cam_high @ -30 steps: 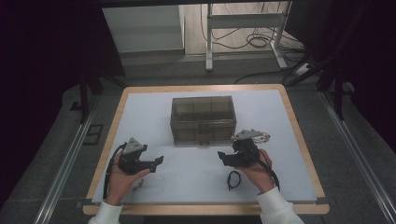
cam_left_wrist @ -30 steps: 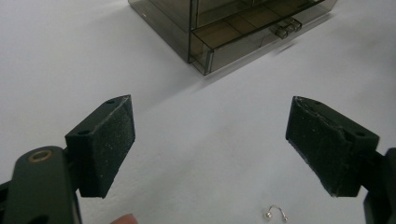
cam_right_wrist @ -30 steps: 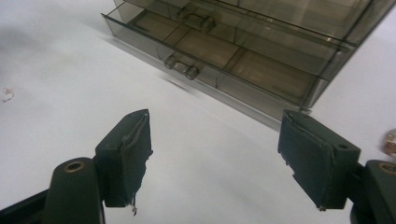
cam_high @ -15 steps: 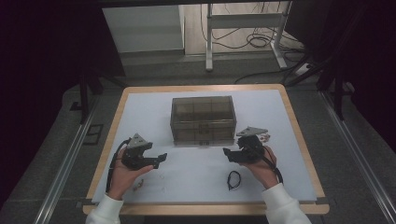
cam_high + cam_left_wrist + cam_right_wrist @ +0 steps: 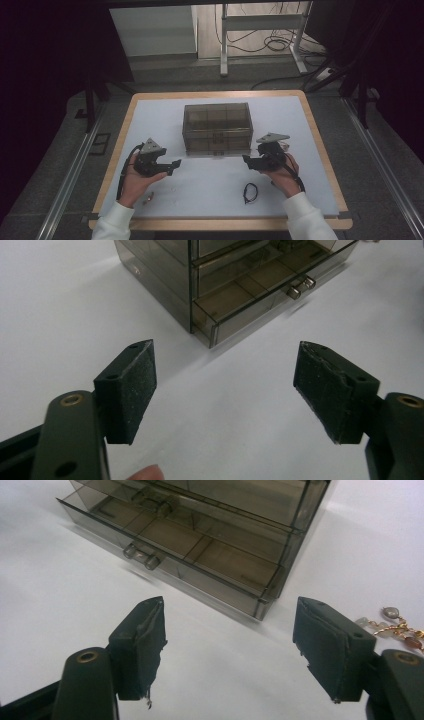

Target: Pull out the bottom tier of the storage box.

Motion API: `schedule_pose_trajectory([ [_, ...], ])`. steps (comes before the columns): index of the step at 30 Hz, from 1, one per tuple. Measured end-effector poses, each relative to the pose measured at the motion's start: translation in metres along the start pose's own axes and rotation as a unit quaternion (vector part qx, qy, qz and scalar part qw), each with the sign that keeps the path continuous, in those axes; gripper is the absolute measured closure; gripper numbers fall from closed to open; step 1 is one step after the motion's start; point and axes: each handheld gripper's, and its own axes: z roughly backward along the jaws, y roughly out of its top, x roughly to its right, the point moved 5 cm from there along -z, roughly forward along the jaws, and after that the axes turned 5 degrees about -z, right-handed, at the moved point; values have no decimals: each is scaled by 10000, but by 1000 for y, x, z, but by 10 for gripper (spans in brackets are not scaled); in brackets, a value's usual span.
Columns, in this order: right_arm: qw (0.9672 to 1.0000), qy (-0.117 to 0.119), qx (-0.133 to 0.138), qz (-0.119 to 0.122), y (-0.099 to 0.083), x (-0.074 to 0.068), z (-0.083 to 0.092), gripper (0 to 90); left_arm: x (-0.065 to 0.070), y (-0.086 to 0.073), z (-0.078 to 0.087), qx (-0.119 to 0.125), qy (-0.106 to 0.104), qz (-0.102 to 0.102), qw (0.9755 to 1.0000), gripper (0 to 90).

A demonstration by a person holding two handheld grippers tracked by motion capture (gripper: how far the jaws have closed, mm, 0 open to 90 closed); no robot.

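box: smoky clear plastic drawer box (image 5: 216,128) sits mid-table on the white mat (image 5: 210,180), between and just ahead of both tools
left gripper: (image 5: 172,165) jaws spread, have just been closing a little – nothing between them
right gripper: (image 5: 248,161) jaws spread, have just been closing slightly – empty too
drawer: bottom drawer (image 5: 175,550) looks slightly pulled out, twin knobs (image 5: 141,556) at the front
handling: likely light, rigid, slick – may slide on the mat, brittle if squeezed
hold: pinch the knobs, steady the box
nearby: beaded gold chain (image 5: 395,625) beside the box; black loop (image 5: 250,191) near the right hand
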Motion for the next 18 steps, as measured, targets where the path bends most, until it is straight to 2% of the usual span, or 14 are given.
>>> schedule_pose_trajectory([
  [5, 10000, -10, -12, 71, 0, 4, -4, 325, -3, 0, -5, -40, 32, -38, 10000, 317],
  [13, 9998, 45, -163, 72, 0, 11, -13, 367, -5, 3, -16, -126, 35, -115, 9998, 333],
  [18, 9996, 9, -203, 171, 0, 13, -19, 397, -7, 4, -25, -240, 12, -145, 9996, 363],
])
